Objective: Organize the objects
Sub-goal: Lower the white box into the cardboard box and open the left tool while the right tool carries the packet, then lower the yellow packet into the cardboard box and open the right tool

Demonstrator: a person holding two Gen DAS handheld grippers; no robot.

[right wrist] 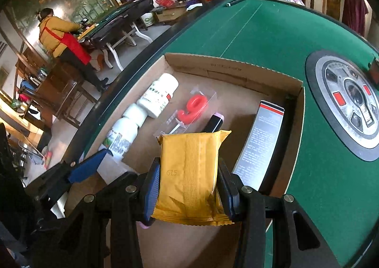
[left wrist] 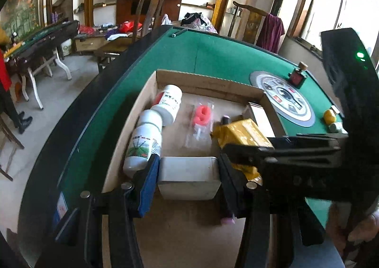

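Here the left gripper [left wrist: 187, 173] is clamped on a white box [left wrist: 189, 176], its pads pressed on the two short sides, roughly half open because the box is that wide. The box hangs over the near end of the cardboard tray [left wrist: 206, 83], just beside a white bottle [left wrist: 144, 147], likely so it can be set down in the free floor there. The right gripper [right wrist: 187, 185] is likewise closed on a yellow packet [right wrist: 189, 173], pads on its long edges, at about the same moderate spread; the soft wrapper bulges slightly between them. The packet is held upright over the middle of the tray, above a dark tube [right wrist: 213, 123] with a pink cap, and looks bound for the gap between the tube and the printed carton [right wrist: 260, 142] that leans on the right wall.

Further out, a second bottle [left wrist: 168, 102] lies end to end with the first along the left wall, and a red item in a clear bag [left wrist: 201, 116] rests mid-floor. The lying things are lined lengthwise, which I judge keeps room for more. The tray sits on a green table [left wrist: 225, 59]; a small cork-stoppered bottle [left wrist: 297, 76] and a yellow piece [left wrist: 329, 115] remain outside it, beyond the round centre plate [left wrist: 281, 94]
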